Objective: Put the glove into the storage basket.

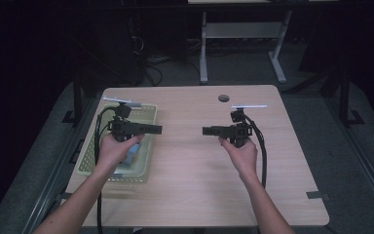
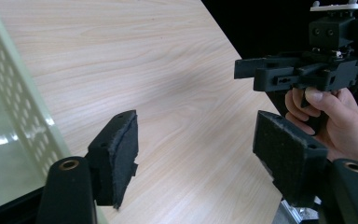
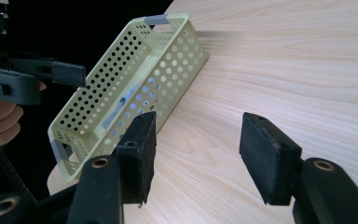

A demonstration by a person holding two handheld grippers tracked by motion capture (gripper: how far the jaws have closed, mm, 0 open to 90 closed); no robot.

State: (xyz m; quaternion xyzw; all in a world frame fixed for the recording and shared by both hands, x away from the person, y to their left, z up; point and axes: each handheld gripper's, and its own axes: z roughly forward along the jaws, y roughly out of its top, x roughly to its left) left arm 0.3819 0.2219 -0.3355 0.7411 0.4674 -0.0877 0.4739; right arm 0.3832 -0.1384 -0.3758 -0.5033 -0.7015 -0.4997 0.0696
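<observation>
Matt wooden table [image 1: 195,175], perforated plastic basket [image 3: 168,65]

Held level, the left gripper [image 1: 158,129] hovers over a pale green perforated plastic basket [image 1: 148,146]; the right gripper [image 1: 205,130] faces it across bare light wooden table [image 1: 185,180].

From above the person's side, the high view looks forward and down across the whole wooden table [image 1: 199,165], far enough off to take in the floor and desk legs beyond the far edge. The left gripper view rides low and close over the tabletop, facing right across it, perforated basket [image 2: 14,102] wall hard by at its left edge, the right gripper [image 2: 242,67] straight ahead. And the right gripper view (mirror-fashion) faces left, also near the wood, meeting that basket [image 3: 135,79] and the left gripper [image 3: 74,74]. Both riding views share the bare middle of the table; the high view covers everything they see.
</observation>
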